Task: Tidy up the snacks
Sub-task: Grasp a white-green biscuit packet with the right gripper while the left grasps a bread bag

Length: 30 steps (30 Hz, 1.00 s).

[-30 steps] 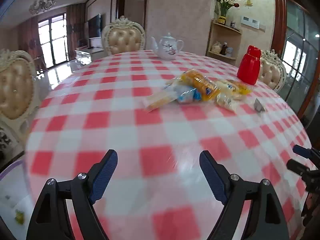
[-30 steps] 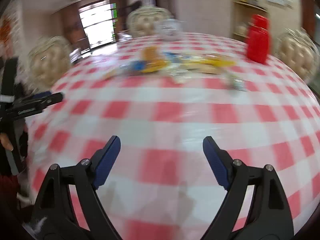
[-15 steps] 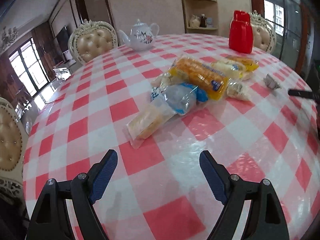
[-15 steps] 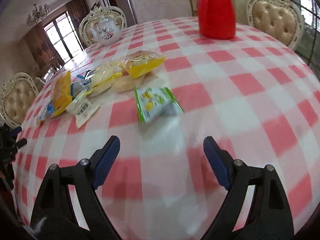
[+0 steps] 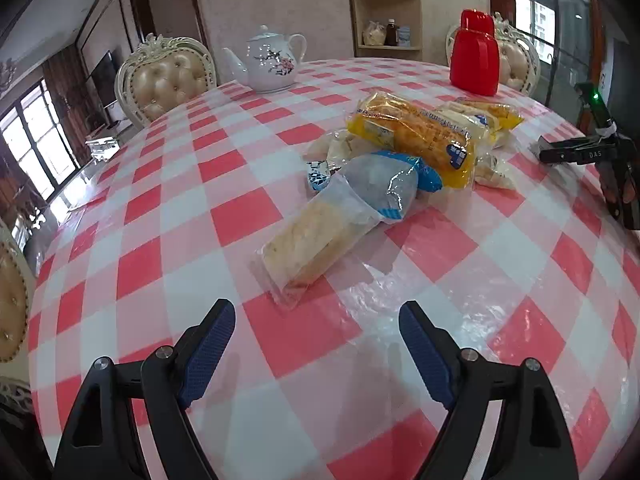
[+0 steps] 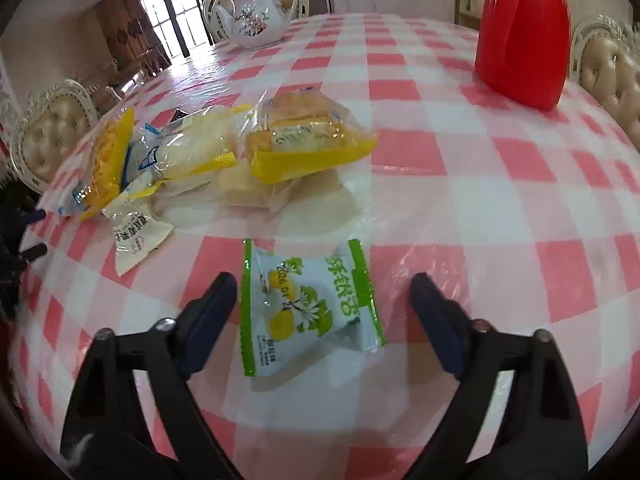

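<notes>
A small green-and-white snack packet [image 6: 308, 304] lies flat on the checked tablecloth between the fingers of my right gripper [image 6: 324, 280]. Its jaws are closing, and the pads stand just clear of the packet's edges. Beyond it sits a loose pile of snacks, with a yellow-trimmed bread packet [image 6: 308, 140] on top. My left gripper [image 5: 316, 312] hangs open above the cloth, just short of a long clear bread packet [image 5: 320, 236]. Behind that packet lie a blue-and-white bag [image 5: 384, 180] and an orange packet [image 5: 416, 132]. The right gripper [image 5: 576, 150] shows at the right edge of the left wrist view.
A red jug [image 6: 524, 40] stands at the back right and a white teapot [image 6: 256, 16] at the far side of the round table [image 5: 168, 208]. Padded chairs [image 5: 172, 76] ring the table. Bare cloth lies left of the pile.
My right gripper has travelled forward and down until the green packet lies between its fingers. My left gripper has closed in on the long bread packet.
</notes>
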Each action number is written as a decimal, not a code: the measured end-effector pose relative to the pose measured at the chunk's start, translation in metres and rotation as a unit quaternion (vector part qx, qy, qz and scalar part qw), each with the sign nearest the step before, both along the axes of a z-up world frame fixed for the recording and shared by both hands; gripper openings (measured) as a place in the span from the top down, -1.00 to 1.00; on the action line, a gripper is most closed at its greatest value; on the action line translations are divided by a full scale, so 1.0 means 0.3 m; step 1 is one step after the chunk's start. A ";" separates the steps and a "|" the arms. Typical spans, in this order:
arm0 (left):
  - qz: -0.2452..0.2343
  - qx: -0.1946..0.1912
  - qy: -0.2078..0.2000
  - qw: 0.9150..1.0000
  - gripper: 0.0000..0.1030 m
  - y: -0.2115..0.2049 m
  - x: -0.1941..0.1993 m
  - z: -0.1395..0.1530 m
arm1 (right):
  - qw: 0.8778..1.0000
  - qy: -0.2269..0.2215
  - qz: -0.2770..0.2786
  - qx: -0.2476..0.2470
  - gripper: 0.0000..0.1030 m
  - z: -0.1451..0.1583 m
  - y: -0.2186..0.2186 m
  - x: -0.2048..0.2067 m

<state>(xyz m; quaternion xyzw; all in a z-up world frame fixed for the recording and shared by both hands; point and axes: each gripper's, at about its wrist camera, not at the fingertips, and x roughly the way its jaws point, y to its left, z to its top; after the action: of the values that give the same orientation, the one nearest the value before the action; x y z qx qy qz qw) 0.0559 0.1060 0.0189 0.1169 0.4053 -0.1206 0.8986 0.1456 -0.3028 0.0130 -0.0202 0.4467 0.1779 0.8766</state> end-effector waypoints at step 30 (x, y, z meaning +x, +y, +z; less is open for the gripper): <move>-0.067 -0.013 0.017 0.998 0.63 -0.035 0.144 -0.037 | 0.997 -0.041 0.039 0.057 0.19 0.085 0.485 -0.459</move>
<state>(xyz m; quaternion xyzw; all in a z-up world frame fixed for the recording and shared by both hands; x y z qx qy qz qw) 0.0991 0.0955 0.0078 0.1300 0.4101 -0.1876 0.8830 0.0080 -0.1573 0.0386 0.0057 0.3983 0.2360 0.8864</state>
